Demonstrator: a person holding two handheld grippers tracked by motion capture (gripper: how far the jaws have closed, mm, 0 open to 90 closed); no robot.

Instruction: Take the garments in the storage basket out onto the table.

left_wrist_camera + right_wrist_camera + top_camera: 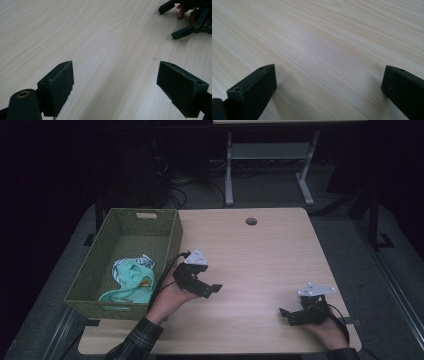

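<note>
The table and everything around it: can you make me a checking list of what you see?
Surface: light wooden table, bare between the jaws, round hole near its far edge.
Job's things: mint green cloth lying bunched in the green woven basket at the table's left edge.
Clutter: nothing seen.
Grippers: left gripper open, empty, beside the basket; right gripper open, empty, near the table's right front corner.
Cables: black cable trailing from the left gripper; more cables on the floor behind.
Surroundings: dark room, grey table frame behind.
</note>
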